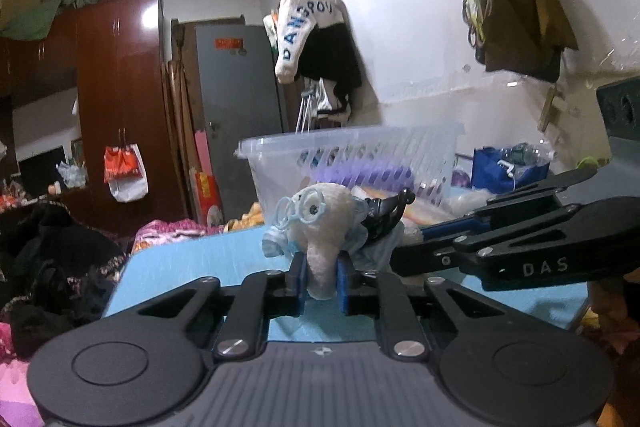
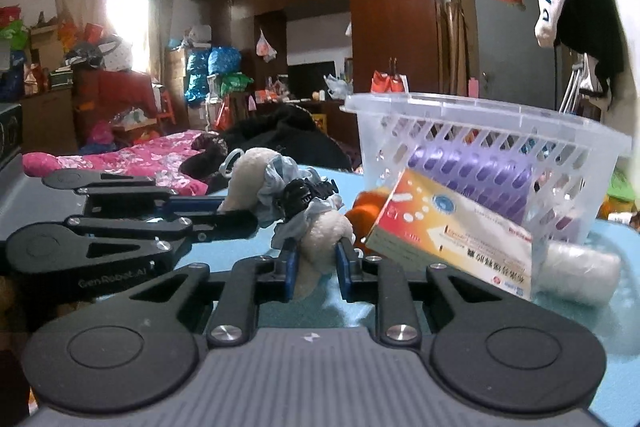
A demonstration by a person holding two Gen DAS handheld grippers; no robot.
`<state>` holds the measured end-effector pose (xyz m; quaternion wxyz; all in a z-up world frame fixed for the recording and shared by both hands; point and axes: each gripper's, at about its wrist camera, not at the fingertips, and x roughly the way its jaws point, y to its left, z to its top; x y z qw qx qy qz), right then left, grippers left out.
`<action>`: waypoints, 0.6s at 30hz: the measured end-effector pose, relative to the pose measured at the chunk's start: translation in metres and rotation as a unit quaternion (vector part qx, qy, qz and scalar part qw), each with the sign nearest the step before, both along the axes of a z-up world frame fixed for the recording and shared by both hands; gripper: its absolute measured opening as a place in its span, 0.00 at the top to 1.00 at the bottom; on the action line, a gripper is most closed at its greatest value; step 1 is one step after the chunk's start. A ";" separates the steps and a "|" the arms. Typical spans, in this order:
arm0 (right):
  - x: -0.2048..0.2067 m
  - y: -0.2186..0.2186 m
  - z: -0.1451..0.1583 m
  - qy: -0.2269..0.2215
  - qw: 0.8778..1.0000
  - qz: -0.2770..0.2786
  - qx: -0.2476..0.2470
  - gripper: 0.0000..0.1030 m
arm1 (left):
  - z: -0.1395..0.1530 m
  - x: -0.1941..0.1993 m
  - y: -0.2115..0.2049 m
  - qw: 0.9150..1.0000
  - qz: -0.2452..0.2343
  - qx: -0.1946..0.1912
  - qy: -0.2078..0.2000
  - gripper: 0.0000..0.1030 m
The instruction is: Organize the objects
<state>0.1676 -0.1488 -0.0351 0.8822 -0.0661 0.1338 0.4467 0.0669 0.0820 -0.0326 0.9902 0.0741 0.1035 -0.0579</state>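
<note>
Both grippers, left and right, pinch the plush toy; the basket, medicine box and roll crowd the right side.

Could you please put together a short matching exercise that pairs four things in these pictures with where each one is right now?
Things:
1. plush elephant
2. medicine box
3. clear roll
4. purple item

Places:
A. inside the clear basket
B. lying on the blue table, right of the box
C. clamped at each end by the left gripper and right gripper
D. propped tilted in front of the basket

Pairs: 1-C, 2-D, 3-B, 4-A
</note>
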 end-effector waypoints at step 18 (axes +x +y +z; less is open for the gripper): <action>0.022 -0.034 0.101 -0.119 0.992 -0.042 0.031 0.78 | 0.105 0.024 -0.050 0.994 -0.044 0.029 -0.098 0.82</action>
